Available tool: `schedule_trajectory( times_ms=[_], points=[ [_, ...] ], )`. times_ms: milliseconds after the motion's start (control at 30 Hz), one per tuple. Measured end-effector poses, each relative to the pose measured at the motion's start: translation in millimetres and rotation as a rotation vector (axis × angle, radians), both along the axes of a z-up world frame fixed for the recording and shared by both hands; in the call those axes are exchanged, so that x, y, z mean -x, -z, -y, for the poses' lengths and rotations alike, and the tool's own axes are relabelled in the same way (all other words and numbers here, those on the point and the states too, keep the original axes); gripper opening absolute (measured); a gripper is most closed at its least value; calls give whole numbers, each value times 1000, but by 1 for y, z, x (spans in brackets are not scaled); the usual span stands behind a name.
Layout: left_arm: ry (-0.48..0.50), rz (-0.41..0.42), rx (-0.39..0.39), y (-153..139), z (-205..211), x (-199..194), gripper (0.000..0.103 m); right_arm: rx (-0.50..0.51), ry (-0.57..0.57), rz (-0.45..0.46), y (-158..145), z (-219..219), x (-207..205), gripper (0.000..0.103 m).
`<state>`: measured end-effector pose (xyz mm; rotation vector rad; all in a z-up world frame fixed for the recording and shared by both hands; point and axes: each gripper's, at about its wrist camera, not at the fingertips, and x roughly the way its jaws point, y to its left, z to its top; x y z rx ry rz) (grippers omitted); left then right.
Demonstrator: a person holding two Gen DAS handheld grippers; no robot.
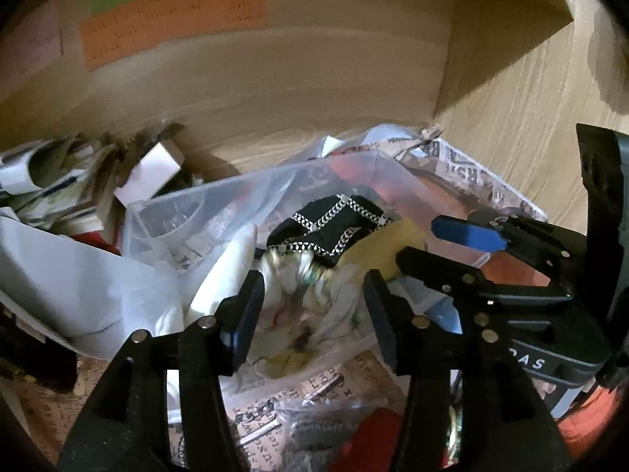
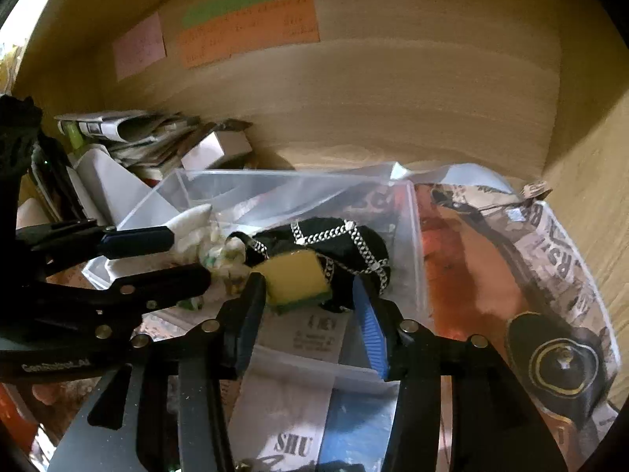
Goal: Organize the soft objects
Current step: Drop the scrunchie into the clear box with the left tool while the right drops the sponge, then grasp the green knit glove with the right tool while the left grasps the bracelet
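Note:
A clear plastic bin (image 2: pixel 409 236) stands in a wooden cupboard. In it lie a black cloth with a silver chain pattern (image 2: pixel 346 244), a yellow sponge with a green underside (image 2: pixel 298 275) and a crumpled white patterned cloth (image 1: pixel 326 299). My right gripper (image 2: pixel 310 314) is open, its jaws on either side of the sponge, just short of it. My left gripper (image 1: pixel 314 306) is open over the white cloth. The right gripper shows in the left wrist view (image 1: pixel 432 244), the left gripper in the right wrist view (image 2: pixel 184 255). The black cloth (image 1: pixel 330 228) lies past the left fingers.
Newspaper (image 2: pixel 550 244) lines the shelf. A stack of papers and a small white box (image 2: pixel 216 149) sit at the back left. Sticky notes (image 2: pixel 251 27) hang on the back wall. A black round object (image 2: pixel 558 362) lies at the right. A white sheet (image 1: pixel 70 275) lies left.

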<state>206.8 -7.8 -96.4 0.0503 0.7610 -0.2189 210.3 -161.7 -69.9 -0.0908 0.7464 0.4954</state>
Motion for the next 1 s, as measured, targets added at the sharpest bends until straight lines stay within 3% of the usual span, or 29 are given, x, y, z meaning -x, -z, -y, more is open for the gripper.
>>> schedule_trajectory(
  times_ms=[100, 200, 333, 433, 633, 1000],
  points=[
    [5, 41, 8, -13, -2, 14, 55, -23, -2, 26, -11, 4, 7, 53],
    [0, 86, 20, -26, -8, 30, 64, -33, -6, 76, -25, 9, 21, 61],
    [-26, 150, 16, -37, -22, 58, 86, -45, -33, 115, -40, 16, 40, 73],
    [-52, 165, 7, -38, -35, 75, 90, -33, -44, 140, -42, 19, 56, 81],
    [-122, 112, 8, -22, -66, 94, 96, -3, -58, 105, -24, 25, 76, 82],
    [-162, -121, -14, 50, -89, 95, 96, 38, -62, -120, 36, 36, 89, 81]
  ],
)
